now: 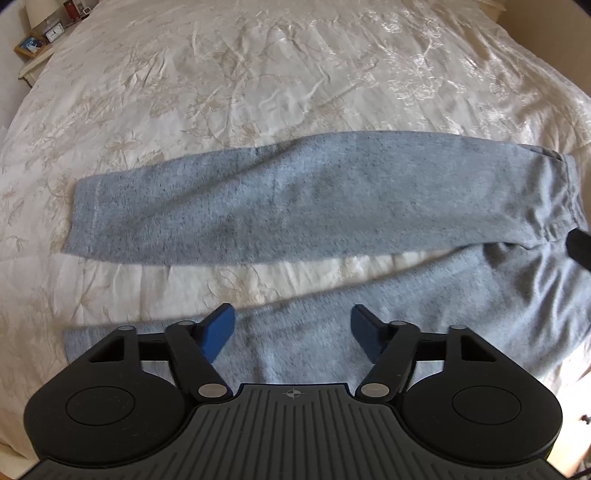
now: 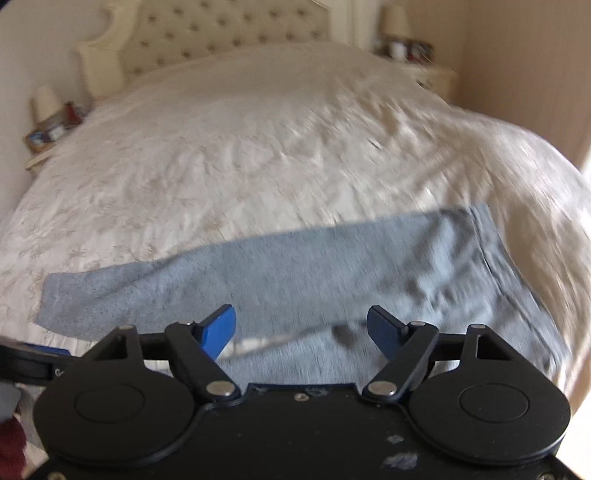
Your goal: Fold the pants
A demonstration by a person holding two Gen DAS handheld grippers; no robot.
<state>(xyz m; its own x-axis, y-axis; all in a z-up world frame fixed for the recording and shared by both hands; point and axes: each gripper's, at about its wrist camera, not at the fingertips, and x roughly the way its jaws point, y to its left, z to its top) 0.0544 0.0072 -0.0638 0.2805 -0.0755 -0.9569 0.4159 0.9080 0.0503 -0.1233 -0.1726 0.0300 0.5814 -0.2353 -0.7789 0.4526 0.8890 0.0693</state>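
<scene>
Grey pants (image 1: 314,199) lie spread on a cream bedspread (image 1: 258,74), filling the middle and lower right of the left wrist frame. One leg runs across the centre, its cuff at centre left; the other leg passes beneath the left gripper (image 1: 291,326), with a strip of bedspread between the legs. The waistband sits at the right edge.

The left gripper is wide open and holds nothing, its blue pads (image 1: 221,330) above the near leg.

The right gripper (image 2: 301,328) is likewise wide open and empty, above the pants in the lower centre; this view is blurred. A headboard (image 2: 207,33) occupies the upper left.
</scene>
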